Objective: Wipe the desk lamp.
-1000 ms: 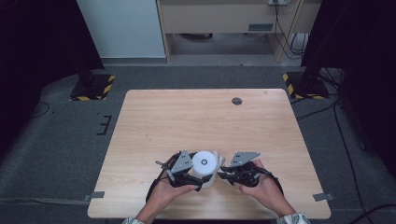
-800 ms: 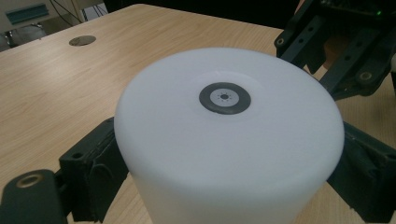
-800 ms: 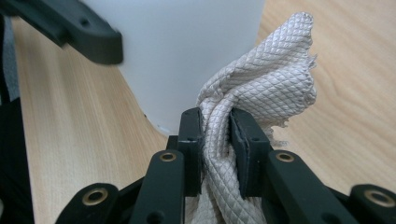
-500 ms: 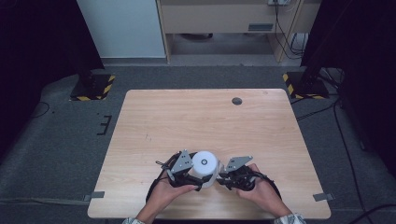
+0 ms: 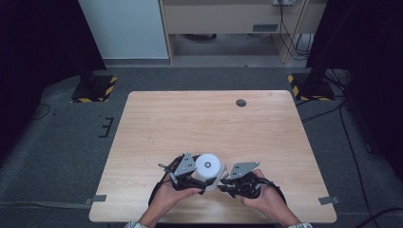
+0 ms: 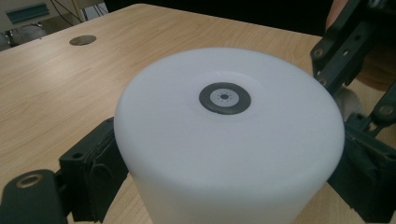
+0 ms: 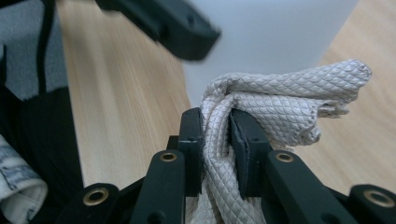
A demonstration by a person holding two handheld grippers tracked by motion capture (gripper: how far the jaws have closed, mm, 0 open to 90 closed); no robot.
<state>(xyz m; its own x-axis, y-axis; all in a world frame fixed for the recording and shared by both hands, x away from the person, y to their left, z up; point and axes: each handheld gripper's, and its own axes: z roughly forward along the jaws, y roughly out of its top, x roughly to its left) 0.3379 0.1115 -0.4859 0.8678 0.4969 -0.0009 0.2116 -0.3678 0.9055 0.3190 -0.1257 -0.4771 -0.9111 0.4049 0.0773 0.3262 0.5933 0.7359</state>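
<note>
Your right gripper (image 7: 217, 135) pinches the cloth (image 7: 285, 95) just below the jar (image 6: 229, 135); your left gripper (image 5: 197, 180) apparently clamps it.

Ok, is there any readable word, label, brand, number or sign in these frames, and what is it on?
None can be read.
White cylinder: a dark round ring mark on top, no lettering.
Quilted cloth in the right gripper: no tag or print.
Cabinet behind the table: a small panel, too small to read.

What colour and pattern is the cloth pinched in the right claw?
The cloth is off-white to beige with a quilted diamond pattern, seen best in the right gripper view.
</note>
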